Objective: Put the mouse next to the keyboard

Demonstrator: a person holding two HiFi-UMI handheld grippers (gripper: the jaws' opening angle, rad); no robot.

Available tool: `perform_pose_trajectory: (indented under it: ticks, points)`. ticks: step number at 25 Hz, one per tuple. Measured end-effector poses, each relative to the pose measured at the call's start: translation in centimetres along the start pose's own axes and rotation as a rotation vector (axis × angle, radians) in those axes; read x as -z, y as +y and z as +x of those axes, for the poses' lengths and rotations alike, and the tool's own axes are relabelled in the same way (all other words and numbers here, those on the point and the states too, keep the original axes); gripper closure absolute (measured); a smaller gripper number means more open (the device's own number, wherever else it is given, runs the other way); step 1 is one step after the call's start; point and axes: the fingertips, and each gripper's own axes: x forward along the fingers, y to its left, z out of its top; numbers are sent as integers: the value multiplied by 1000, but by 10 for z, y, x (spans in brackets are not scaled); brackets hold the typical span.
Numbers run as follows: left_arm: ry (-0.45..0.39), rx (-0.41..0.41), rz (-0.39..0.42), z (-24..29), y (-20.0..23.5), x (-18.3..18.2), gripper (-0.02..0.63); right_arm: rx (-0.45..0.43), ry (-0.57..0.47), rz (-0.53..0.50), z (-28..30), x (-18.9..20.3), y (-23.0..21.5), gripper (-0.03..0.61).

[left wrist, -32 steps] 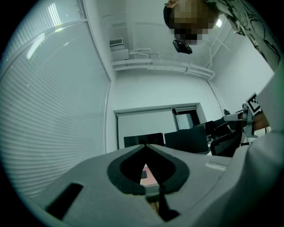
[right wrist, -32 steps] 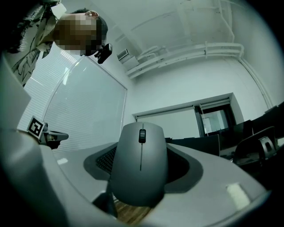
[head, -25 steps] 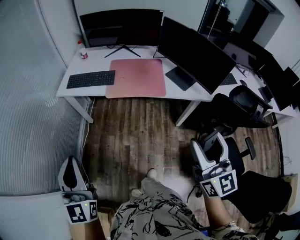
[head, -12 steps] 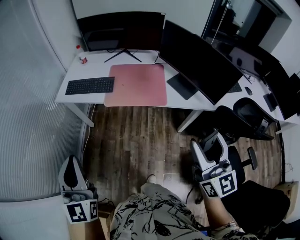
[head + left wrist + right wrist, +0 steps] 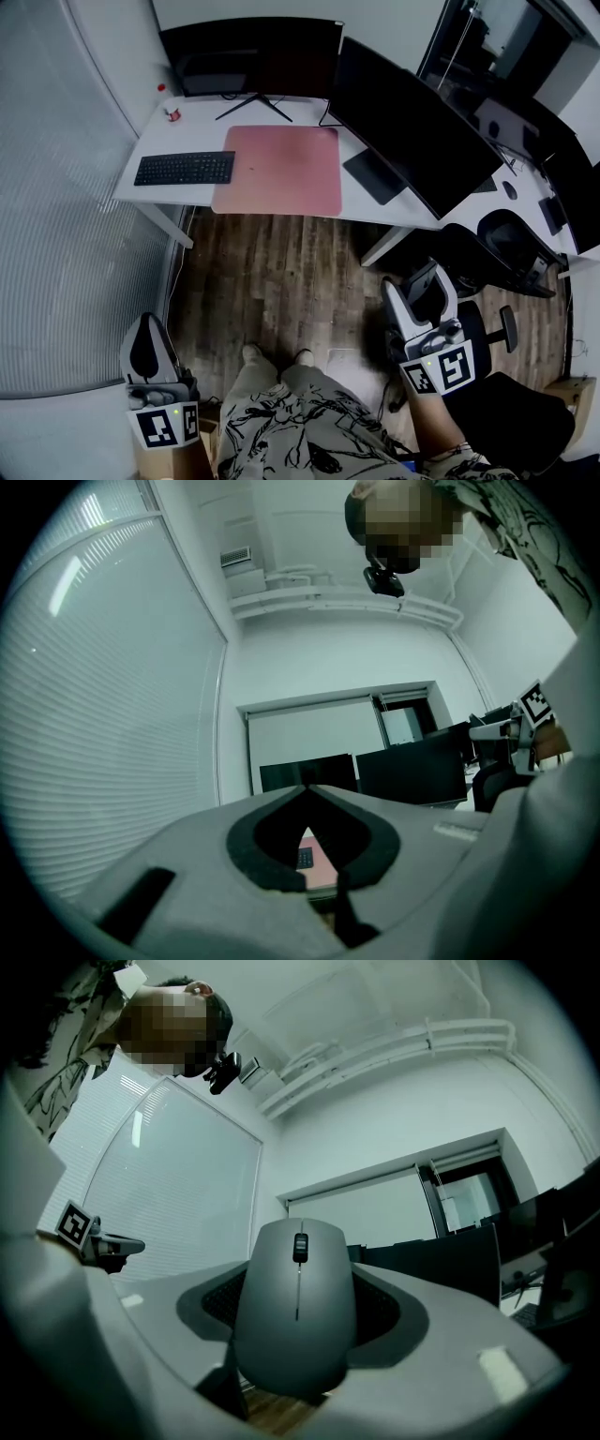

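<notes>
Mouse, grey with a scroll wheel, sits between the jaws of our right gripper. They stand wide and clasp it on both sides, its nose pointing away from us. Our left gripper hangs low at our other side, its jaw tips together with nothing held.

We stand on a dark wooden plank floor, well apart from the white desk, so the mouse is far from the black keyboard. The keyboard lies at the desk's left end, just beside a large pink desk mat whose left edge it meets or nearly meets. Behind the mat stands a dark monitor on a splayed foot. A second, wider monitor stands at an angle at the desk's right end. A small red-and-white item sits near the back left corner; we cannot tell what it is.

A ribbed, frosted glass wall runs along our left. To the right, more desks carry dark screens, and a black office chair stands near them. Another black chair is just beside our right gripper.
</notes>
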Motion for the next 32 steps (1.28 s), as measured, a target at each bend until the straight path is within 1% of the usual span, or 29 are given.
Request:
perform_pose_trajectory:
  ticks: [5,10,16,32]
  points:
    - [1,-3,-2,17,12,3,623,-14,-5,6,21,3,3,276]
    - [-26,21,-6,44,25,2,623,4,-16,-11,45,2,4,276]
    - [-49,35,-4,79,53,-2,623,22,-28,-27,81,-1,10,276]
    - [-56,66,-33,153,123,16,623,39,-10,-45,174,13,37,276]
